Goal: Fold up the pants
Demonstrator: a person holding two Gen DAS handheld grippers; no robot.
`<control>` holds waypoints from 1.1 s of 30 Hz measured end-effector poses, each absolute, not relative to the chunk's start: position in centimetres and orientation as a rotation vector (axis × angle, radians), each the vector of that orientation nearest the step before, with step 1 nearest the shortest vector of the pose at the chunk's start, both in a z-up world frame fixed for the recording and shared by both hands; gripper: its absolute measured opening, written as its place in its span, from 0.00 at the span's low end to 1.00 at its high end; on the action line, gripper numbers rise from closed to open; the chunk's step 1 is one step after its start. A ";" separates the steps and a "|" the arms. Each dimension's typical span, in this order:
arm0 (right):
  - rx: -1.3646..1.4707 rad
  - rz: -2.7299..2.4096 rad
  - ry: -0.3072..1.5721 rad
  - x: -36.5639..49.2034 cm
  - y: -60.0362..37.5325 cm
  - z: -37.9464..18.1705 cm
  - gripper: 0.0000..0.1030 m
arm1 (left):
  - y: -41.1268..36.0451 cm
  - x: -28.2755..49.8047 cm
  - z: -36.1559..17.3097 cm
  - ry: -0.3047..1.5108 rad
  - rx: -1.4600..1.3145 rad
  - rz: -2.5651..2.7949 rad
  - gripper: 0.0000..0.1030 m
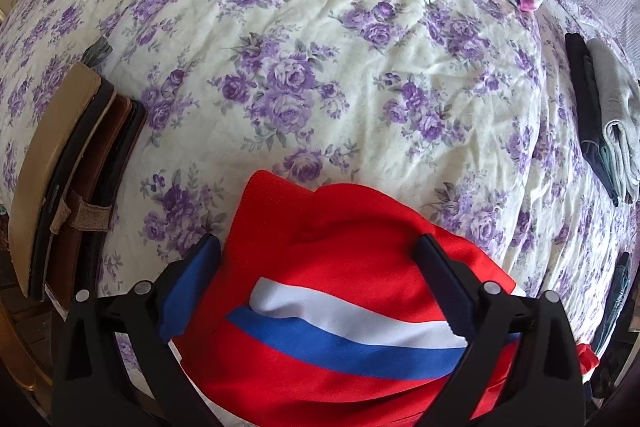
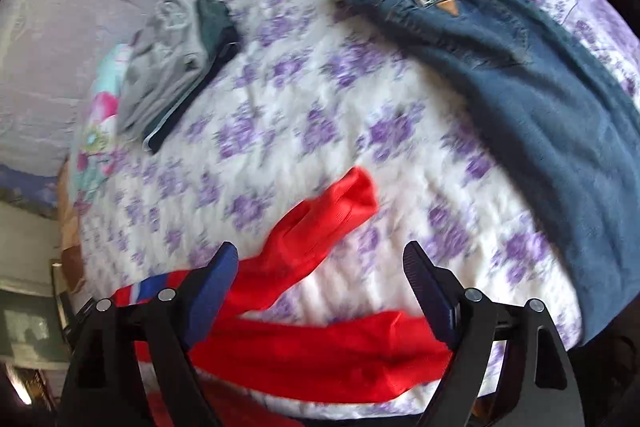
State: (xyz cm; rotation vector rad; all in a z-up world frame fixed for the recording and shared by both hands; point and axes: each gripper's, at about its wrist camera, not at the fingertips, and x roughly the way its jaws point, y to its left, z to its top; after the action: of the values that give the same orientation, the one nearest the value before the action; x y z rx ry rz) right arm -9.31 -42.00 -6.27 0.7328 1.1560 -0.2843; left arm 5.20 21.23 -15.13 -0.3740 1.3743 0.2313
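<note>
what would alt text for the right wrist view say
An open right gripper hangs over red pants lying crumpled on a bed with a purple-flowered bedspread; the picture is motion-blurred. Blue jeans lie at upper right, and a grey and dark folded stack at upper left.

Bright daylight; fisheye-warped edges; right view motion-blurred

Your right gripper (image 2: 320,267) stood wide open over the red pants (image 2: 316,351), gripping nothing; blue jeans (image 2: 532,95) lay beyond on the floral bedspread (image 2: 320,107).
</note>
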 end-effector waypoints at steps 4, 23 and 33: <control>1.086 -0.222 1.243 -8.5 -44.6 -11.3 0.83 | 21.2 5.4 -15.0 1.369 -0.386 0.229 0.92; 0.799 -0.084 1.124 -13.3 -42.8 -13.7 0.26 | 23.6 4.7 -14.2 1.353 -0.487 0.115 0.92; 0.993 -0.094 1.117 -11.5 -44.0 -15.0 0.49 | 25.7 5.2 -15.2 1.361 -0.596 0.039 0.60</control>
State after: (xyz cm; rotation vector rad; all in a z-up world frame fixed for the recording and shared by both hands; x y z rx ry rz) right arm -11.50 -44.05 -14.99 0.9934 1.1174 -0.0938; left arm 5.23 25.75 -15.19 -0.5964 1.3610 0.0391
